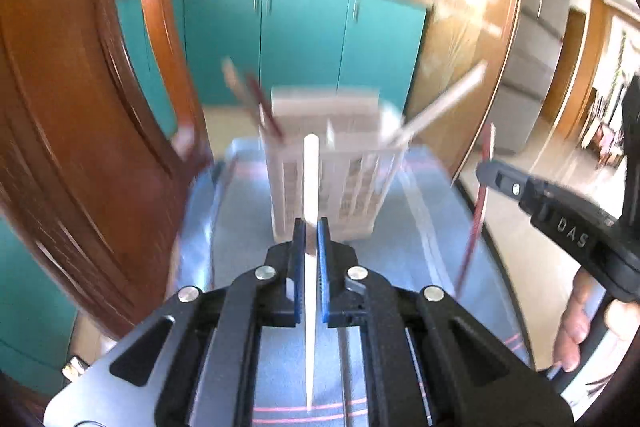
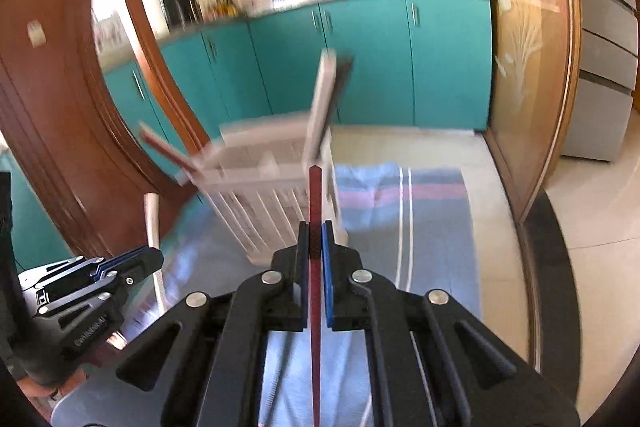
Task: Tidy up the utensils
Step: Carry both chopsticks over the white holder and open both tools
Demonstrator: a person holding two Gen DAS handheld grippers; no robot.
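A: What setting is shown?
B: Teal kitchen cabinets (image 2: 360, 59) are seen behind a striped blue cloth (image 2: 420, 227) on the table, where a white slatted utensil basket (image 1: 336, 179) is placed mid-frame.

A: And the tongs?
B: A white chopstick (image 1: 310, 195) is clamped by the left tongs (image 1: 311, 239); a red chopstick (image 2: 315, 203) is clamped by the right tongs (image 2: 316, 243).

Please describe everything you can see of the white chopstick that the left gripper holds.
The white chopstick is a thin, straight, plain stick, perhaps plastic. The left gripper is shut on it; the blue pads clamp it partway along, so one end points ahead toward the white slotted basket and the other runs back under the gripper. It hangs above the striped blue cloth. Only the pads appear to touch it.
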